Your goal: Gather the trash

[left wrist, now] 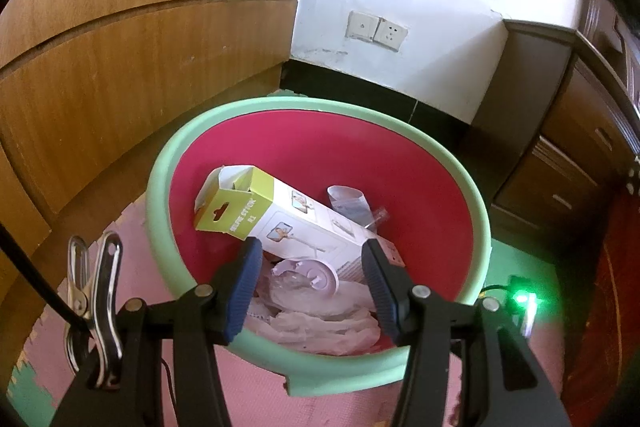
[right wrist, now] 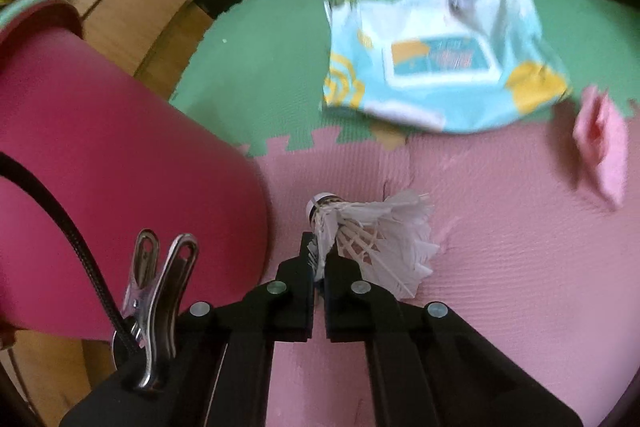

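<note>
A: Bin (left wrist: 168, 163) status? One bin, mint-green rim, magenta inside, standing on the foam floor mat (left wrist: 256, 399) beside the wooden cabinet (left wrist: 104, 75).

B: Counted inside: one long carton (left wrist: 280, 219) with a yellow-green end flap, lying tilted against the wall; one clear plastic cup (left wrist: 348, 201) behind it; one lilac round plastic piece (left wrist: 316, 277); crumpled thin plastic wrap (left wrist: 320, 327) at the bottom. Rest is hidden underneath.

A: Left gripper (left wrist: 314, 257)?

B: Hangs over the near rim, aimed down into the bin. Jaws about half spread, blue pads clear on both sides, nothing between them. Empty.

A: Right gripper (right wrist: 319, 251)?

B: Jaws pinched together on one white feather shuttlecock (right wrist: 384, 239). They grip it low on the feather skirt next to the cork; cork points away from the camera, feathers fan out to the right. Whether it is clear of the pink mat I cannot tell.

A: Loose trash on the floor?

B: Two pieces in the right view. One flattened wet-wipe pack (right wrist: 436, 63), light blue with yellow print, on the green tile at the seam with the pink. One crumpled pink paper (right wrist: 602, 143) near the right edge, apart from the pack. Both blurred. Bin's magenta wall fills the left side of that view, just beside the gripper.
</note>
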Available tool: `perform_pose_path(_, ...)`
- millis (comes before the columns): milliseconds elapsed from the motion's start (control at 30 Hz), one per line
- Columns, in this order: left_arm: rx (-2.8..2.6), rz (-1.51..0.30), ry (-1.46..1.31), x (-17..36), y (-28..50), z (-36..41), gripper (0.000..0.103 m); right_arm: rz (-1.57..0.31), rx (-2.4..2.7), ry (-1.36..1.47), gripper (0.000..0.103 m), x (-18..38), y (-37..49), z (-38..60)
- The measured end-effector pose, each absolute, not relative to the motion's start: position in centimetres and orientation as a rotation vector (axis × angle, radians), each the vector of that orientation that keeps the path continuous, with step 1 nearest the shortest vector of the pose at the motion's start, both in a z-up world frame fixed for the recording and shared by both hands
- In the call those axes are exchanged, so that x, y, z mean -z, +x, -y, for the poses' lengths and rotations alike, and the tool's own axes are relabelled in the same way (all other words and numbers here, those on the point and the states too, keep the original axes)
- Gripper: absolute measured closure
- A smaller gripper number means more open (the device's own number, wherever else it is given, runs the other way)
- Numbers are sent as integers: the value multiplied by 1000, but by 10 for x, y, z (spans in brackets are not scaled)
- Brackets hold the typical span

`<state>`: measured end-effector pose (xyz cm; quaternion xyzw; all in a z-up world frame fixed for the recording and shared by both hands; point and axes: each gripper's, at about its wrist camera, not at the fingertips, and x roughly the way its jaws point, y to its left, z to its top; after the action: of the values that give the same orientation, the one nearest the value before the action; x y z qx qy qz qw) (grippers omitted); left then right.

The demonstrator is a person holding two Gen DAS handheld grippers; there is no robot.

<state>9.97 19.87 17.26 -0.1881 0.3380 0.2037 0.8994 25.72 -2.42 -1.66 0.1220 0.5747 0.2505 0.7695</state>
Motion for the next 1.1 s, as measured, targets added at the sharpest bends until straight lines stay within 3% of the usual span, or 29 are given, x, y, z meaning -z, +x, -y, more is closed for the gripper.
perform_pose_path(600,-412,-695,-409,-173,95,-203,48,-813,-734,113,99,-204,227,16)
perform_pose_path(1100,-417,-696,-389,-171,95,-200,48,-896,-856,-24,96,-193,222,-81)
